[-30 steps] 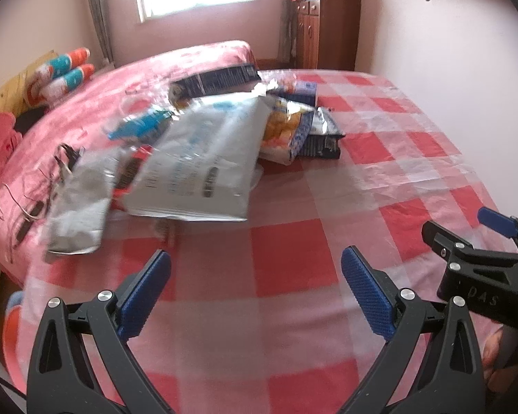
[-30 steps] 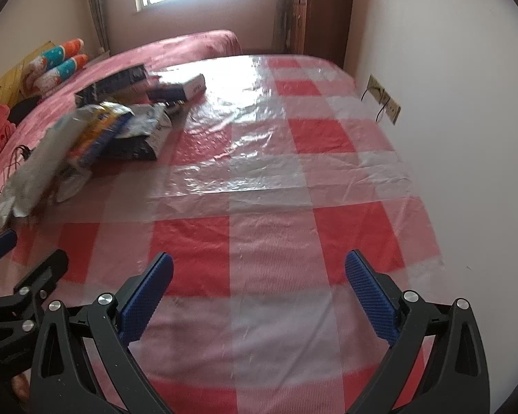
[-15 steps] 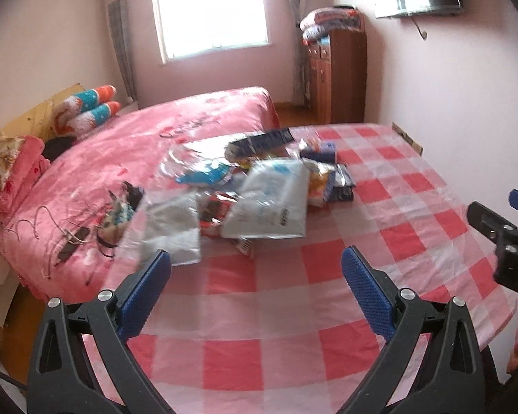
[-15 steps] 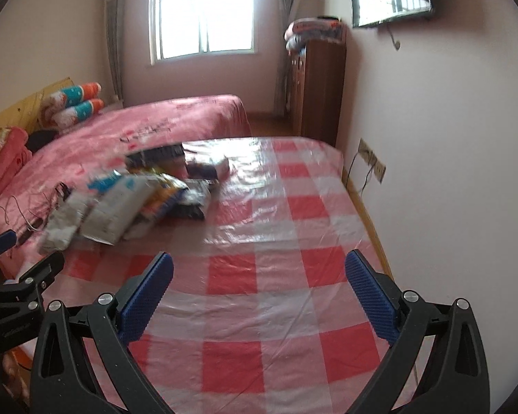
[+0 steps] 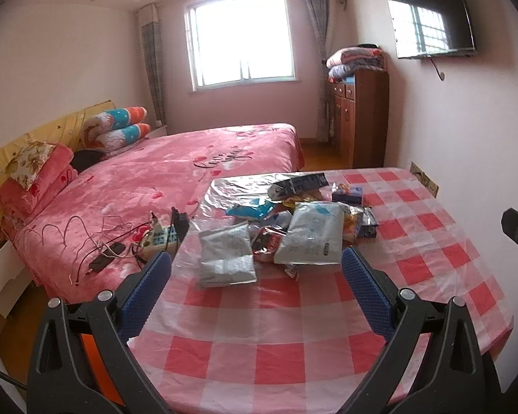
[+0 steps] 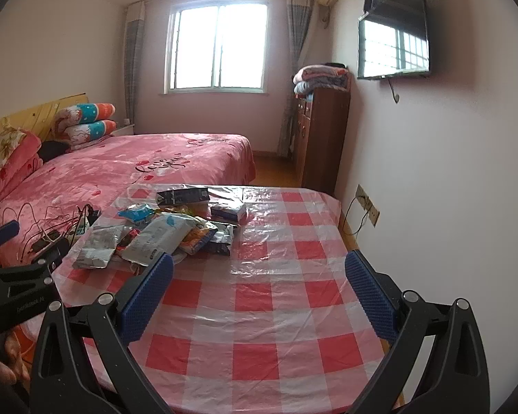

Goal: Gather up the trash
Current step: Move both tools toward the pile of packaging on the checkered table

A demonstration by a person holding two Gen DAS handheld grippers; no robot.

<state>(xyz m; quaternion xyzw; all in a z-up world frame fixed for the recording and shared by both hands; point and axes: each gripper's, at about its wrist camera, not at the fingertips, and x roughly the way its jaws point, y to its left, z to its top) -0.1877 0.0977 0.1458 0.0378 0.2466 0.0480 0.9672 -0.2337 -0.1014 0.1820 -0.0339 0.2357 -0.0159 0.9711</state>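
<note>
A heap of trash wrappers lies on the far left part of a red-and-white checked table (image 5: 279, 355): a large white packet (image 5: 310, 238), a silver-grey bag (image 5: 226, 255), a blue wrapper (image 5: 248, 208) and a dark carton (image 5: 298, 183). The heap also shows in the right wrist view (image 6: 162, 234). My left gripper (image 5: 257, 293) is open and empty, held back above the near table edge. My right gripper (image 6: 259, 296) is open and empty, to the right of the left one, also well short of the heap.
A bed with a pink cover (image 5: 162, 179) adjoins the table's left side, with cables and a power strip (image 5: 155, 238) on it. A wooden cabinet (image 6: 323, 141) stands by the right wall under a TV (image 6: 395, 41). Wall sockets (image 6: 367, 205) sit beside the table.
Both grippers have pulled back and up from the table, so the trash heap looks smaller and farther away. Both stay open and empty.
</note>
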